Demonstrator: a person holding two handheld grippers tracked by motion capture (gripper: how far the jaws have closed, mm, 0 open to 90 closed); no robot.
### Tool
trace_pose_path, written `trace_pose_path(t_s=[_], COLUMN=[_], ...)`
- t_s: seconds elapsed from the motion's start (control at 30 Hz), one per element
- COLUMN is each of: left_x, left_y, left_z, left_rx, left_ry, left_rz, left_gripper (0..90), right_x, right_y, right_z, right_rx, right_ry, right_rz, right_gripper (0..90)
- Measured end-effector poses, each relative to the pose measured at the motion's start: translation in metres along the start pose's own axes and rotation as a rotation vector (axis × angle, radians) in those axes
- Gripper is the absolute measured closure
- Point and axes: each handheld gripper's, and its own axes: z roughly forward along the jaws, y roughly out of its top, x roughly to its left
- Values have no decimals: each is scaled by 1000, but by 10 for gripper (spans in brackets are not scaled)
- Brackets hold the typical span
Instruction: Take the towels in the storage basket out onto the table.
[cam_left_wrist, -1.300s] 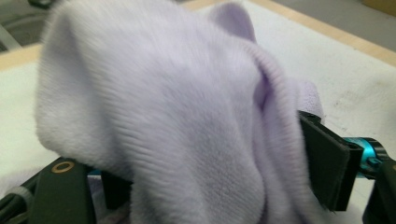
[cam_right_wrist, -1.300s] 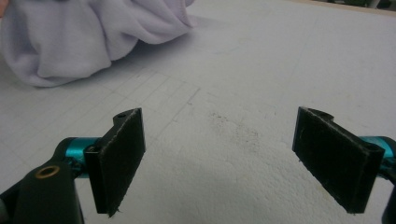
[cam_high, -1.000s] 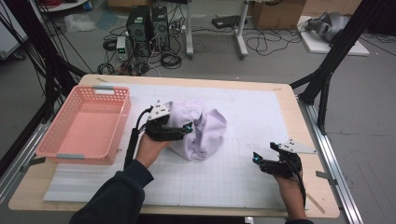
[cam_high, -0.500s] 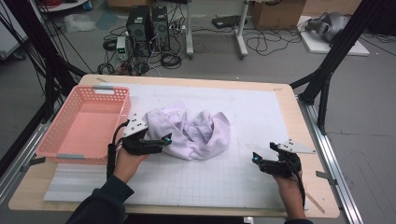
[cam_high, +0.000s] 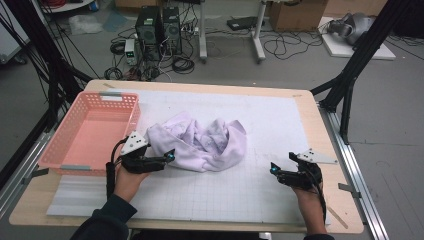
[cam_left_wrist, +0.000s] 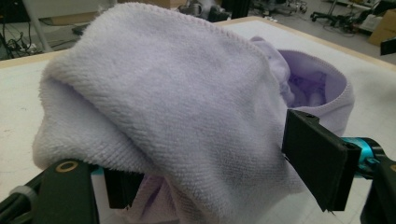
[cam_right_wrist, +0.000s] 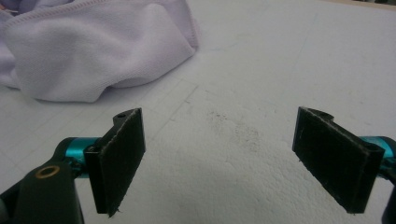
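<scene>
A crumpled lilac towel (cam_high: 200, 142) lies on the white gridded mat (cam_high: 280, 120) at the table's middle. My left gripper (cam_high: 167, 157) is at the towel's near-left edge, pointing right, with its jaws standing wide. In the left gripper view a thick fold of the towel (cam_left_wrist: 163, 102) lies between the jaws, drapes over the left one and reaches the right one; I see no squeeze on it. My right gripper (cam_high: 274, 170) rests low over the mat at the front right, open and empty (cam_right_wrist: 219, 158), with the towel's corner (cam_right_wrist: 93, 51) ahead of it to the left.
A pink plastic basket (cam_high: 120, 95) stands on the table's left side, close beside my left hand. Black frame posts rise at both sides of the table. Computers and cables sit on the floor beyond the far edge.
My left gripper has moved left and toward the front edge, and the towel's left part came with it, so the bunched lump is now spread out leftward. The right gripper has stayed put.
</scene>
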Motion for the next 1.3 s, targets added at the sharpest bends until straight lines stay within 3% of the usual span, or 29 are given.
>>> trace_pose_path(t_s=[0.23, 0.33, 0.43, 0.57, 0.63, 0.7, 0.8, 0.87, 0.93, 1.0, 1.07, 1.13, 1.3], left_x=[-1, -6, -14, -29, -36, -44, -64, -73, -78, -73, -61, -51, -23], left_y=[11, 22, 43, 69, 79, 83, 88, 89, 89, 87, 83, 77, 61], left_z=[-7, -1, 21, 63, 88, 106, 133, 138, 133, 120, 98, 81, 42], left_rx=[-15, -19, 14, 105, 141, 160, 226, 255, 290, 318, 312, 315, 368], left_ry=[-47, -69, -85, -136, -165, -191, -221, -232, -214, -186, -133, -94, -4], left_rz=[-7, -7, -23, 35, 39, 39, 61, 79, 128, 132, 100, 94, 67], left_gripper=[252, 244, 232, 229, 230, 232, 231, 229, 215, 214, 212, 212, 211], right_x=[0, 0, -1, 0, 0, 0, 1, 1, 1, 0, -1, -1, 1], right_y=[0, 0, 0, 2, 3, 3, 3, 3, 3, 3, 2, 2, 3], right_z=[2, 1, 1, 0, 1, 2, 3, 3, 2, 1, 0, 0, 0], right_rx=[8, 6, -2, -14, -13, -9, -9, -8, -11, -12, -13, -15, -15], right_ry=[4, 1, -2, -8, -9, -6, -2, 1, 1, 1, -1, -3, -3], right_rz=[-1, 5, 15, 13, 7, 6, -1, -2, -1, -5, -1, 1, 0], right_gripper=[158, 158, 158, 158, 158, 158, 158, 158, 158, 158, 158, 158, 158])
